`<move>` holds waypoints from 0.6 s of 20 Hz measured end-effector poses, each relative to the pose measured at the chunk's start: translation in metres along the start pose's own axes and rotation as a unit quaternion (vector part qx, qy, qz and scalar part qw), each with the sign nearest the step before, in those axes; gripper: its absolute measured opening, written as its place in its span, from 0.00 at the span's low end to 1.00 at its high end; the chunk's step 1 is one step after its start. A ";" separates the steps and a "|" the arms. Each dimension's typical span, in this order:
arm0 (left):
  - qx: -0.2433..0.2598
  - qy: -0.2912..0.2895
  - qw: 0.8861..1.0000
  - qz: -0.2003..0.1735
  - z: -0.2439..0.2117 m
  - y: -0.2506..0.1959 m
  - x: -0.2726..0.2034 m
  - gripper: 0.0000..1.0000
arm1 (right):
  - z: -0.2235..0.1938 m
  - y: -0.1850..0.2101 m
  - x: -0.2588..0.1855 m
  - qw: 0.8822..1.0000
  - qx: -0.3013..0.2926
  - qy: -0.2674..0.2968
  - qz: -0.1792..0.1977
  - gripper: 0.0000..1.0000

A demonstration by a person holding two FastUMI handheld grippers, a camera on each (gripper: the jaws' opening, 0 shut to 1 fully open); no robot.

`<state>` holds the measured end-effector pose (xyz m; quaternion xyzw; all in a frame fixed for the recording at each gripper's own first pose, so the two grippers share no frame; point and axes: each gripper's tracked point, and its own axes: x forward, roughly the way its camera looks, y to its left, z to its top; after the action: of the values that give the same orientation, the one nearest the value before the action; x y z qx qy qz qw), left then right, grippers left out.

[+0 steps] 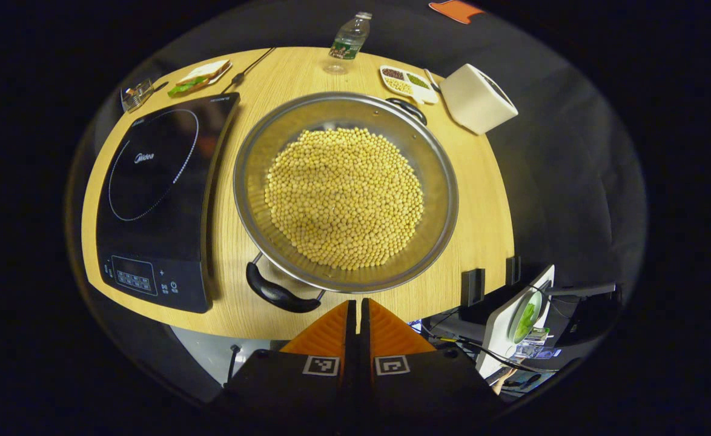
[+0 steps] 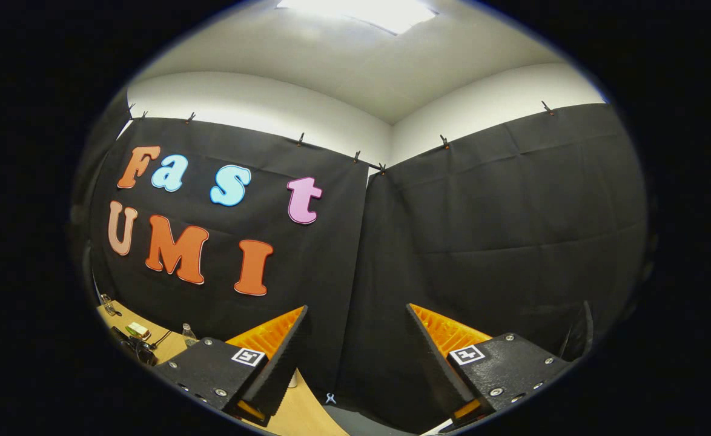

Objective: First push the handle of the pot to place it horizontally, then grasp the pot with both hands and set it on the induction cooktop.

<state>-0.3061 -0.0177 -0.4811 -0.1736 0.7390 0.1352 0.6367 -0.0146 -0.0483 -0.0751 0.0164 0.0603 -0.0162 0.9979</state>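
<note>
Left gripper (image 1: pixel 356 310) hangs above the near desk edge, its fingers pressed together with nothing between them. Just ahead and slightly left lies the pot's near handle (image 1: pixel 278 294), black, slanting across the wood, apart from the fingertips. Beyond it sits the pot (image 1: pixel 344 191) itself, wide and steel, heaped with yellow beans (image 1: pixel 343 197), resting on the desk (image 1: pixel 482 230). Just beside it on the left lies the induction cooktop (image 1: pixel 160 200), bare. Farther back: a divided snack tray (image 1: pixel 409 83), a white box (image 1: pixel 478 98), a water bottle (image 1: pixel 349 41). Over in the right gripper view, the right gripper (image 2: pixel 355 339) has its fingers spread wide, aimed up at the booth's black cloth wall (image 2: pixel 501 230), with a sliver of desk low at left.
</note>
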 end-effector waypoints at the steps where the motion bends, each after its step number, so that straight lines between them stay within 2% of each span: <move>1: -0.006 0.008 1.000 0.000 -0.005 0.002 0.004 0.08 | -0.001 -0.001 -0.001 1.000 0.001 0.002 -0.001 0.95; 4: -0.029 0.034 0.999 -0.004 -0.016 0.004 0.019 0.08 | -0.005 -0.002 -0.002 1.000 0.005 0.007 -0.004 0.95; 12: -0.045 0.045 0.997 0.042 -0.022 0.035 0.045 0.08 | -0.016 -0.003 -0.006 1.000 0.008 0.018 -0.007 0.97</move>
<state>-0.3464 0.0014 -0.5234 -0.1764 0.7671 0.1867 0.5879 -0.0221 -0.0503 -0.0903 0.0244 0.0787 -0.0231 0.9963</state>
